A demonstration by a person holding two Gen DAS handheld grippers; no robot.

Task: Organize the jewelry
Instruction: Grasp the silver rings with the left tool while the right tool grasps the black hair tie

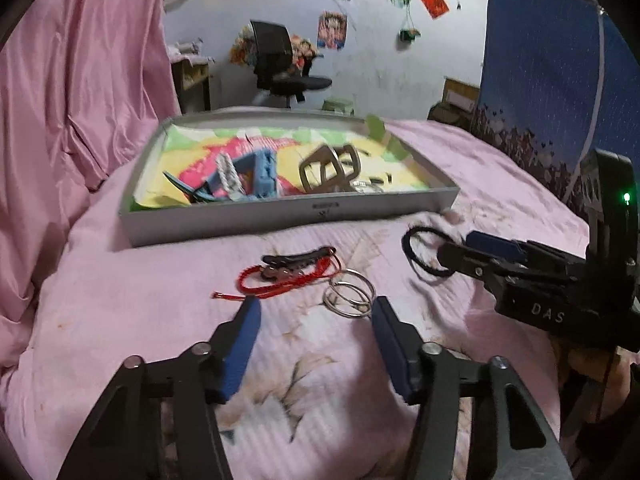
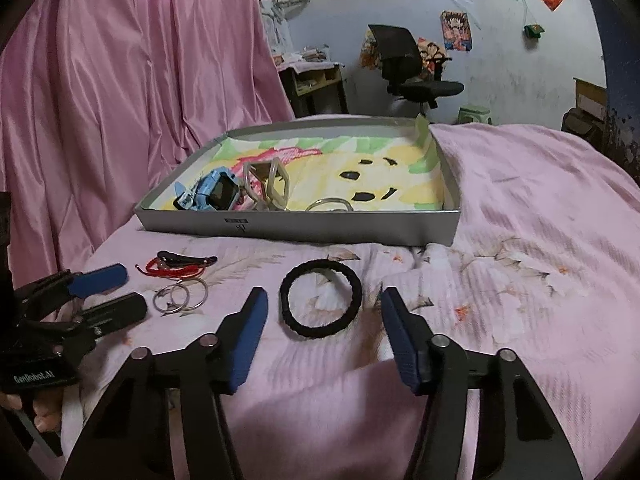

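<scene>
Both grippers' fingers spread, empty, left gripper (image 1: 316, 310) near silver rings (image 1: 349, 294), right gripper (image 2: 324, 302) near black band (image 2: 321, 298)

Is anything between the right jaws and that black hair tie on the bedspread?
Nothing visible. The black hair tie lies flat on bare pink bedspread just ahead of the open right gripper. The silver rings lie off to its left, clear of the approach.
</scene>
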